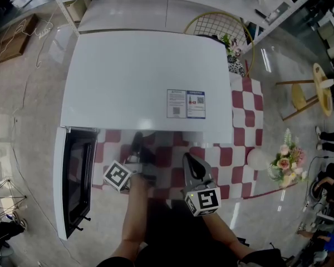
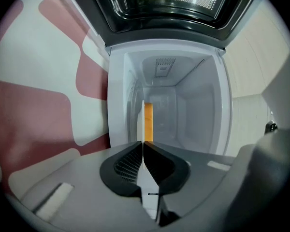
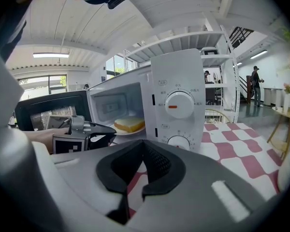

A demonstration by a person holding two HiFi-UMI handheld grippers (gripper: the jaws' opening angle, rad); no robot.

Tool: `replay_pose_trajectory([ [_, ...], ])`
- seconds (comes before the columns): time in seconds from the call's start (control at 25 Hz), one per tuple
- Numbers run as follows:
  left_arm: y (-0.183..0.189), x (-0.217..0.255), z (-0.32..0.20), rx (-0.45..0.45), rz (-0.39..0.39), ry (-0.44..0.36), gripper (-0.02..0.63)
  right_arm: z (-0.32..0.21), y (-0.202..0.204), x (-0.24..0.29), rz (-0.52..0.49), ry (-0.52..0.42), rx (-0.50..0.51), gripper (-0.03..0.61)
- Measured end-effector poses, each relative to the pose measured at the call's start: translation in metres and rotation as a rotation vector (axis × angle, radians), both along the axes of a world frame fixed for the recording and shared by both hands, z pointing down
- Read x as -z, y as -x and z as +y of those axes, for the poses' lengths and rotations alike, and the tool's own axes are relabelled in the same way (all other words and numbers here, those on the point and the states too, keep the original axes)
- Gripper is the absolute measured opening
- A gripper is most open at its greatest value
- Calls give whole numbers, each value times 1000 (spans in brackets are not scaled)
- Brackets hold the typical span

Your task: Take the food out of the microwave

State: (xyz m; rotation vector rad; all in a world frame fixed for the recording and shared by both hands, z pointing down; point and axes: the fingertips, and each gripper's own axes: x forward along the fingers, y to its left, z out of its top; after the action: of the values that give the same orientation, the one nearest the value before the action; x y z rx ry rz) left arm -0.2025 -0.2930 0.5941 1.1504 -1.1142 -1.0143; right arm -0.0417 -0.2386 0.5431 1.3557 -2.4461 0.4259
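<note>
Pinching the plate rim inside the open microwave, my left gripper is clamped tight; bread sits on it. My right gripper hangs closed, empty.

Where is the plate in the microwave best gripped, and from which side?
Grip the plate by its thin front rim, coming level through the microwave opening: it lies flat and the bread sits farther in. The left gripper is shut on that rim.
</note>
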Motion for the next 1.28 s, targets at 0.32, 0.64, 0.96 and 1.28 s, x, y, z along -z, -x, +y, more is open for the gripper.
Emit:
replay_pose_trajectory([
  [0.32,1,9,9,5,-11,-27,20,6,0,5,0,-13,10,1],
  [0.64,2,10,24,19,-12,-26,21,14,-2,9,-7,-20,22,2],
  [0.96,-1,11,42,39,-9,-24,21,24,-7,10,-6,-24,40,1],
  [1.28,-4,16,57,50,-7,-32,21,38,-8,11,-9,-29,66,0],
])
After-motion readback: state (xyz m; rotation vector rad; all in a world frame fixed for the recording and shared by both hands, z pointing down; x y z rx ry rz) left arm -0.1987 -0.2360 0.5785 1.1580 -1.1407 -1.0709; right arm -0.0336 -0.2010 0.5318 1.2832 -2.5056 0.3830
